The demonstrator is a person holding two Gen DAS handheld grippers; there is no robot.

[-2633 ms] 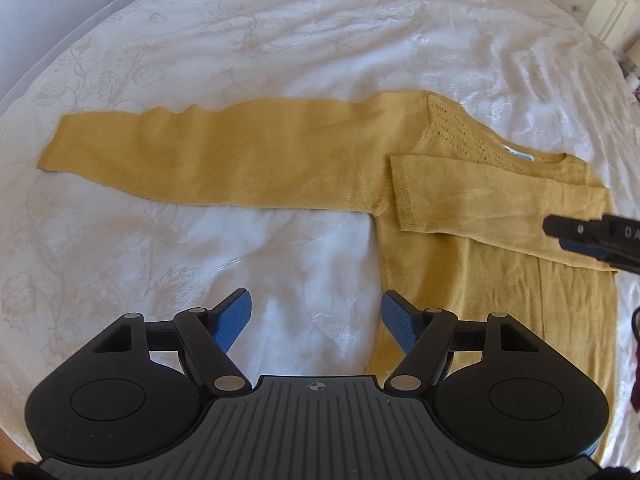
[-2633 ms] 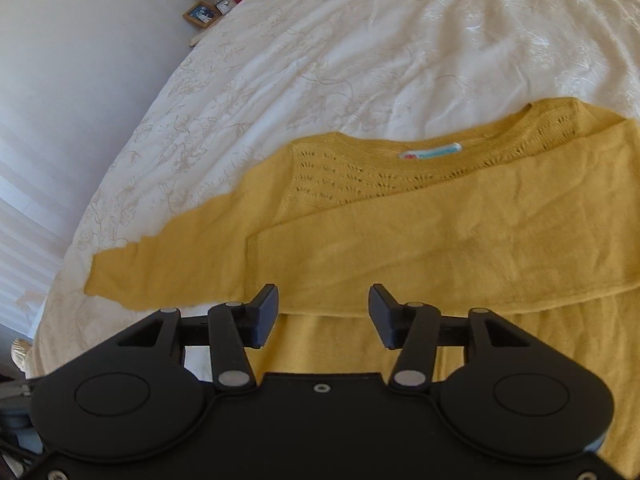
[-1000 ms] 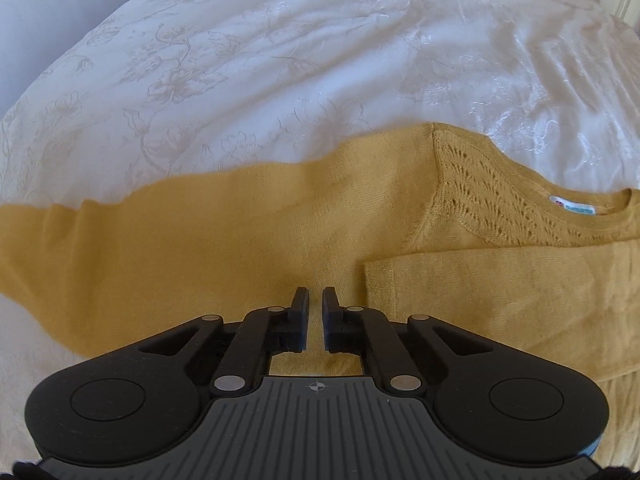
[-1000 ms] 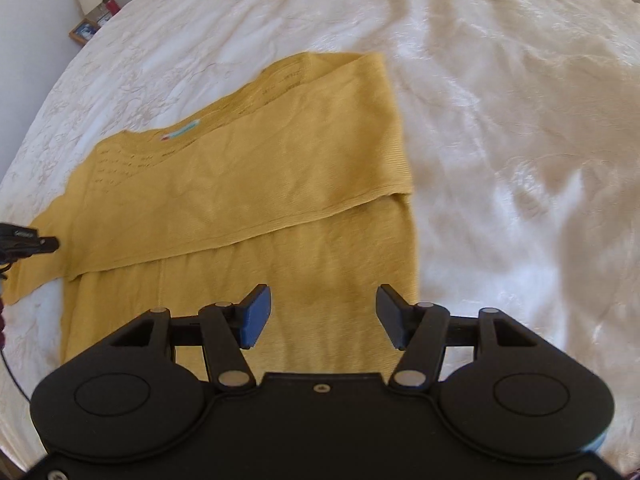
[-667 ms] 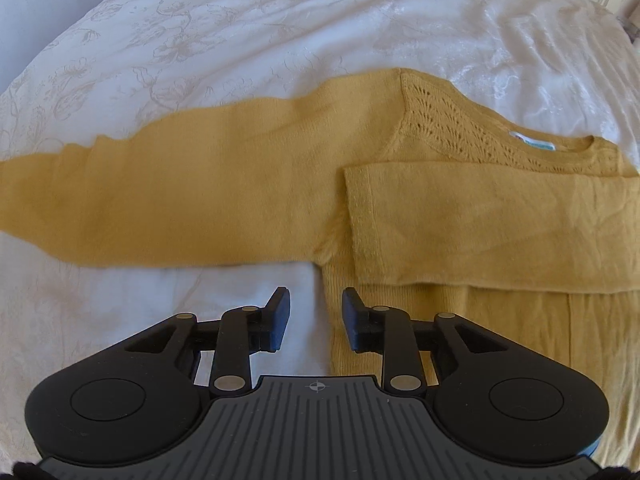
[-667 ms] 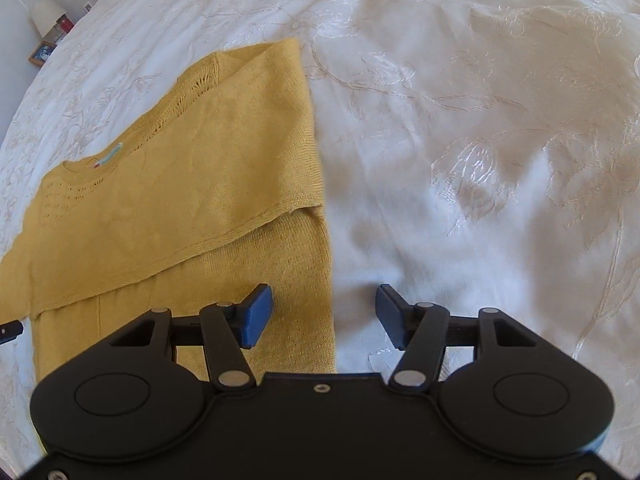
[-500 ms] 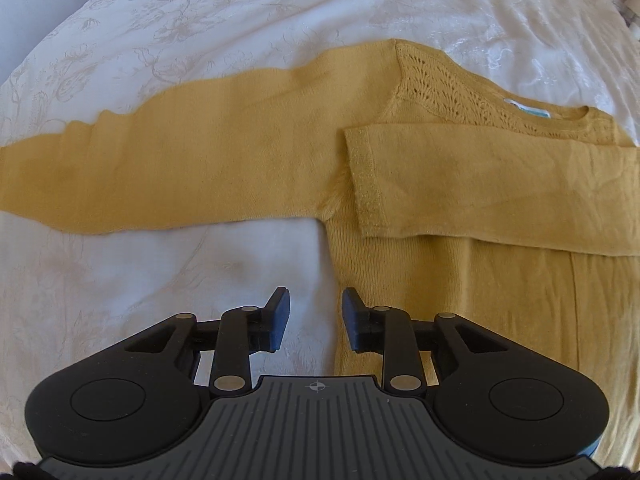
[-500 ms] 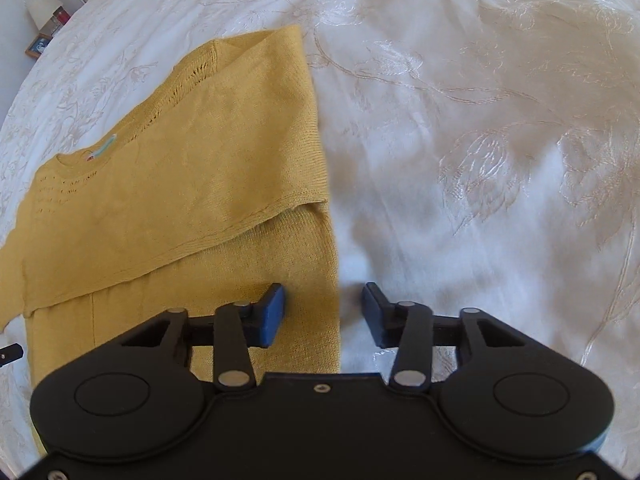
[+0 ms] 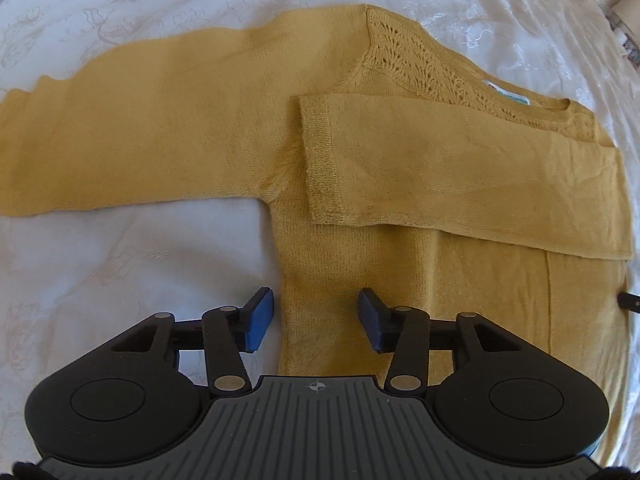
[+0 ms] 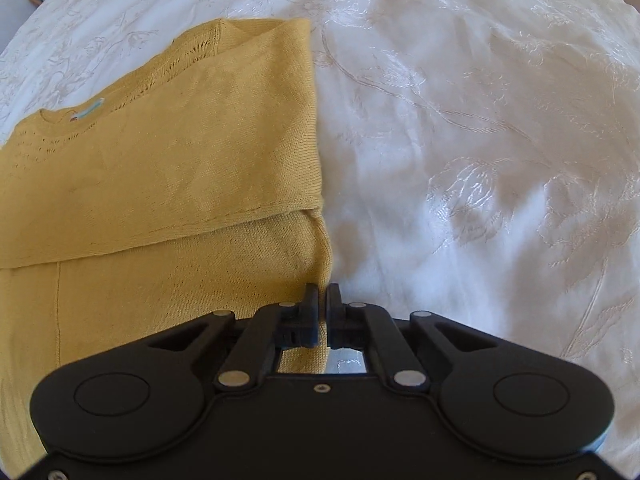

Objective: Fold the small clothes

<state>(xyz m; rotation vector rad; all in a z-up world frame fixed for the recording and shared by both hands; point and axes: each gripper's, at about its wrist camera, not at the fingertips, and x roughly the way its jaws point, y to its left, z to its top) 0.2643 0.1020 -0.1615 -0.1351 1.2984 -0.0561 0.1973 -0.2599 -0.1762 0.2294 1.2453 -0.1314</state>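
left wrist view first: the left gripper [image 9: 316, 318] hangs with its blue-padded fingers spread wide, one pad over the white bedspread [image 9: 120, 264], the other over the lower body of the mustard sweater [image 9: 400, 280], straddling the garment's side edge without pinching it. beyond the fingers, one sleeve [image 9: 140, 148] lies stretched flat toward the bed's left edge, while the other sleeve [image 9: 460, 184] is folded across the chest, its cuff ending near the armpit. farther off sit the openwork shoulder knit and the neckline label [image 9: 508, 98].

right wrist view: the right gripper [image 10: 323, 312] has its fingers pressed together on the sweater's [image 10: 160, 200] opposite side edge, a thin ridge of knit pinched between them. past that, the folded sleeve [image 10: 180, 172] covers the chest, and embroidered white bedspread [image 10: 480, 140] runs to the far edge.
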